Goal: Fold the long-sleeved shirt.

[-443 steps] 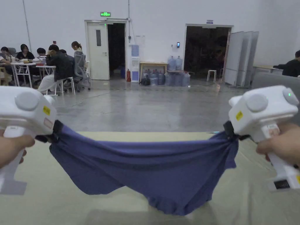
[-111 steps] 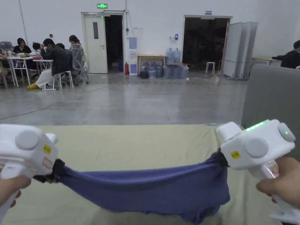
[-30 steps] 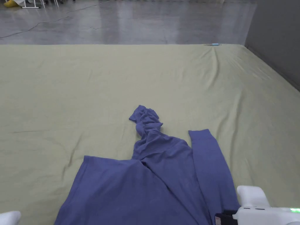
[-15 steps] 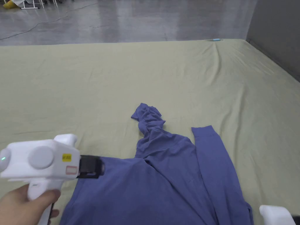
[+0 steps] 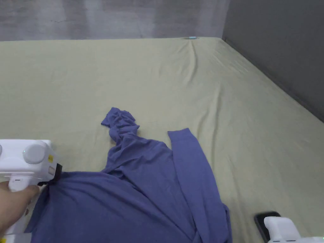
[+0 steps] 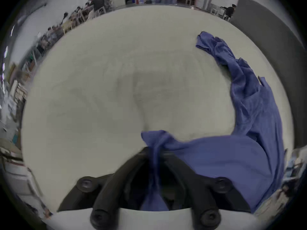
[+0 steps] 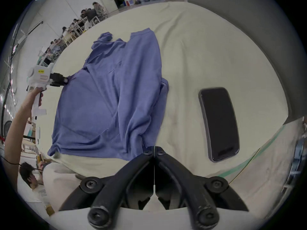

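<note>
The person's left hand (image 5: 12, 202) is gripping the white pistol-shaped handle of the left gripper (image 6: 153, 152), arm reaching out over the pale green cloth-covered table (image 5: 253, 126). Its black jaws are clenching a bunched edge of the blue long-sleeved knit shirt (image 5: 133, 196); in the left gripper view the fabric is running down between both jaws. The shirt is lying spread on the table, one sleeve straight and flat, the other crumpled and pointing away.

The right gripper (image 7: 154, 149) is hovering low beside the shirt's near right edge, its jaws pressed together with nothing between them; in the head view its white body is peeking in at the bottom right corner.

A small yellow sticker is sitting on the left gripper's body, its writing too small to read.

The right gripper view is showing a black smartphone (image 7: 219, 124) lying flat on the table right of the shirt, and people (image 7: 88, 14) sitting at tables far back.
</note>
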{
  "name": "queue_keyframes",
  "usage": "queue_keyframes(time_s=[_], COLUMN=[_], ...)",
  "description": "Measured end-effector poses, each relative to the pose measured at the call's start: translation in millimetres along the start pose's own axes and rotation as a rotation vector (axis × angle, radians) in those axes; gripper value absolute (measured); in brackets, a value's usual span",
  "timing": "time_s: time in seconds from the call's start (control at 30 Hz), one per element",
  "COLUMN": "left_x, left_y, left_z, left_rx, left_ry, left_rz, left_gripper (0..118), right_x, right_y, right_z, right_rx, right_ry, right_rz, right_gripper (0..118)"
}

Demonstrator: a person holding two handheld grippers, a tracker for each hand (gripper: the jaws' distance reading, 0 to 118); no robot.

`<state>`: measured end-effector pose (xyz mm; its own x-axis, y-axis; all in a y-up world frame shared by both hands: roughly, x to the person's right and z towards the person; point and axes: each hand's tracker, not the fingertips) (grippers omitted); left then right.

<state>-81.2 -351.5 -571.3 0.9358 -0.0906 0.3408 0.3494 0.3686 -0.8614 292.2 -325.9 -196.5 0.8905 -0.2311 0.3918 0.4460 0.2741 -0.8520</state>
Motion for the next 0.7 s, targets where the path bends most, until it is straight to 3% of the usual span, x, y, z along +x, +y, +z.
queue_keyframes(time_s=[0.03, 0.07, 0.13, 0.23, 0.27, 0.3, 0.33, 0.37, 0.43, 0.53, 0.7], left_x=[-5.6, -11.8, -23.4, -28.4, -28.9, -30.1, -26.5, -28.9, -36.3, -55.7, -106.5], left_y=[0.7, 1.3, 2.5, 3.6, 4.1, 4.6, 2.9, 3.8, 4.1, 2.2, 27.9], left_z=[6.6, 9.8, 26.0, 48.9, 56.0, 63.3, 69.0, 74.8, 87.7, 113.6, 165.6], left_rx=[-0.009, 0.001, 0.009, 0.048, 0.061, 0.061, 0.067, 0.078, 0.094, 0.128, 0.178], left_ry=[-0.061, -0.078, -0.184, -0.171, -0.173, -0.173, -0.174, -0.162, -0.152, -0.163, -0.249], left_rz=[0.020, 0.043, 0.124, 0.084, 0.068, 0.063, 0.058, 0.051, 0.051, 0.094, 0.242], left_gripper=[0, 0, 0, 0, 0, 0, 0, 0, 0, 0, 0], right_x=[0.4, -1.4, -7.5, -23.0, -26.8, -30.3, -34.1, -38.7, -47.3, -46.6, -55.8], right_y=[2.0, 4.5, 8.4, 14.7, 15.2, 14.2, 13.2, 12.4, 7.6, 11.4, 73.1], right_z=[-1.9, -5.0, -12.2, -34.5, -44.3, -55.2, -61.8, -62.9, -56.6, -18.9, 88.2], right_rx=[0.014, 0.034, 0.053, -0.025, -0.052, -0.073, -0.080, -0.075, -0.043, 0.022, 0.264], right_ry=[0.024, 0.025, 0.027, 0.018, 0.011, 0.024, 0.038, 0.046, -0.019, 0.097, 0.050], right_rz=[-0.025, -0.050, -0.055, -0.038, -0.035, -0.037, -0.037, -0.026, 0.035, 0.079, 0.243], right_gripper=[86, 114, 114, 114, 103, 71, 22, 4, 4, 4, 4])
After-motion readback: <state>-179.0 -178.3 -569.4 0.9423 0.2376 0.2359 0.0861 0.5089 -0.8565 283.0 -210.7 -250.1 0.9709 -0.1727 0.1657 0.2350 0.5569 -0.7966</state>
